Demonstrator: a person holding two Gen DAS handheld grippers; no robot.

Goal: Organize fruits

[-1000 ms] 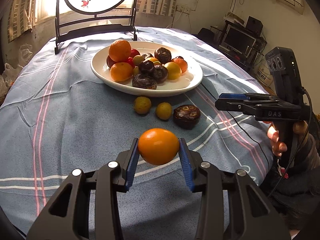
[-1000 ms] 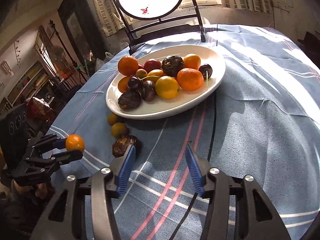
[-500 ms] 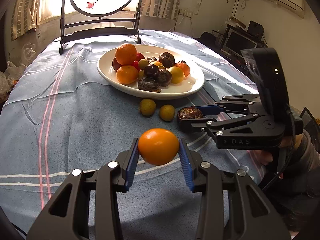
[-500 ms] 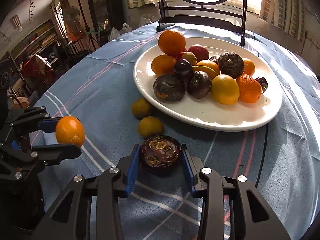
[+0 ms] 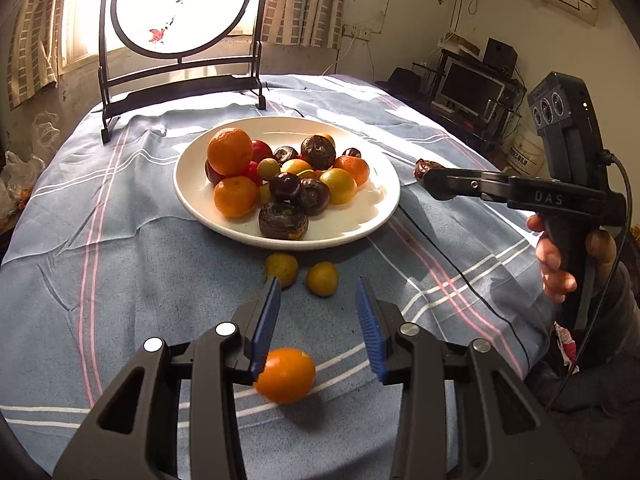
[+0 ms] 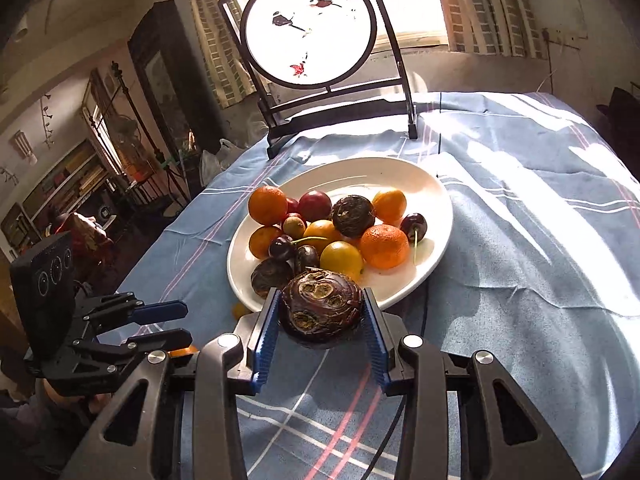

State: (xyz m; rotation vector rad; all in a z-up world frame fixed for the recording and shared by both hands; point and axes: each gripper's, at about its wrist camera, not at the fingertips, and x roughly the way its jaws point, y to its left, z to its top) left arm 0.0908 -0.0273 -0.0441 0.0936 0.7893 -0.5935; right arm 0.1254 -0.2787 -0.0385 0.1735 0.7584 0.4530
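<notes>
My left gripper (image 5: 318,326) is open; a small orange (image 5: 285,375) sits below its jaws, blurred, just above or on the blue cloth. My right gripper (image 6: 320,318) is shut on a dark wrinkled fruit (image 6: 320,307), held in the air near the front rim of the white plate (image 6: 434,208). The plate (image 5: 188,196) holds oranges, yellow fruits, cherries and dark wrinkled fruits. Two small yellow-green fruits (image 5: 281,269) (image 5: 322,278) lie on the cloth in front of the plate. The right gripper (image 5: 434,178) also shows in the left wrist view, right of the plate.
A black stand with a round painted screen (image 5: 180,8) stands at the table's far edge. A thin black cable (image 5: 452,264) runs over the cloth right of the plate. The table drops off on the right toward a desk with a monitor (image 5: 470,88).
My left gripper has opened and the orange has dropped out of it. My right gripper has lifted the dark fruit off the cloth and carried it toward the plate's right side.
</notes>
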